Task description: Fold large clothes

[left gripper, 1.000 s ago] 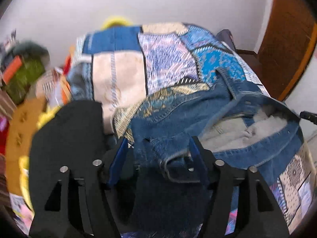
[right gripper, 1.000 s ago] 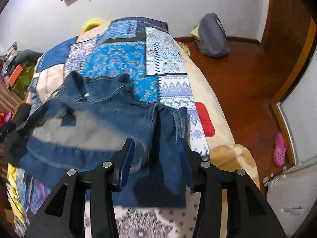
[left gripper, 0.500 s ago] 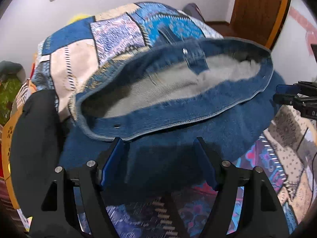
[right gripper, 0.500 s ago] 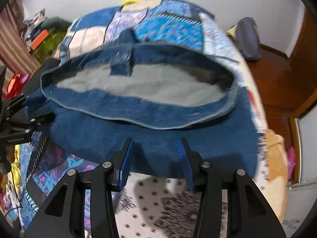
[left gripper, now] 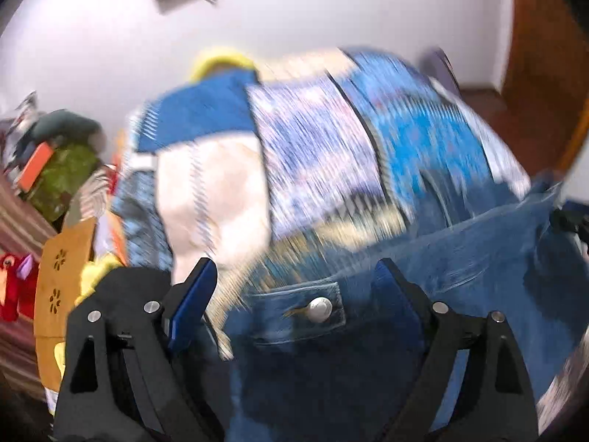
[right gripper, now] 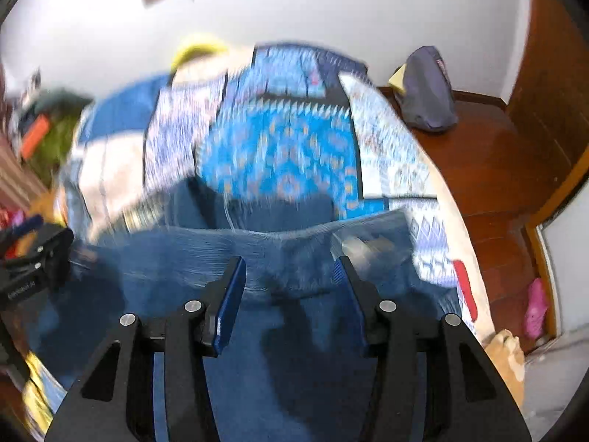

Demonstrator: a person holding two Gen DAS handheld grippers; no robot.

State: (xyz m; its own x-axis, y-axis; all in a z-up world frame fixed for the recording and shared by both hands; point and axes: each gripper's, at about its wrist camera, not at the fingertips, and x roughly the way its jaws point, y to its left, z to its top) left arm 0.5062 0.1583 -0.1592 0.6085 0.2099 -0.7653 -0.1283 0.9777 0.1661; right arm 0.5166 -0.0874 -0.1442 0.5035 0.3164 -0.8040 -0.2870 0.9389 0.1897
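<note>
- The denim garment (left gripper: pixel 460 258) lies on the bed, spread over the near part of the patchwork bedspread (left gripper: pixel 305 154); its far edge runs across both wrist views and the picture is smeared by motion.
- A metal button (left gripper: pixel 319 309) on a stitched denim tab shows between the left fingers.
- The left gripper (left gripper: pixel 294 287) hangs over the denim with its jaws opening wide; cloth lies between the blue pads, but the pads stand clear of it on both sides and do not press on it.
- The right gripper (right gripper: pixel 291 280) is over the same garment, jaws opening, about half apart; denim fills the gap between them, and the pads do not visibly pinch it.
- In the right wrist view the left gripper's black body sits at the left edge, touching or just over the garment's left end; which, cannot be told.
- Containers: none can be made out clearly. Left of the bed is a blurred heap of coloured things, among them a green bundle (left gripper: pixel 62 173) and an orange board with flower cut-outs (left gripper: pixel 59 287); what holds them cannot be told.
- A grey bag (right gripper: pixel 427 92) stands on the wooden floor (right gripper: pixel 497 169) against the white wall, closed as far as can be seen, with something yellow just behind it.
- A pink shoe (right gripper: pixel 535 302) lies on the floor at the far right.
</note>
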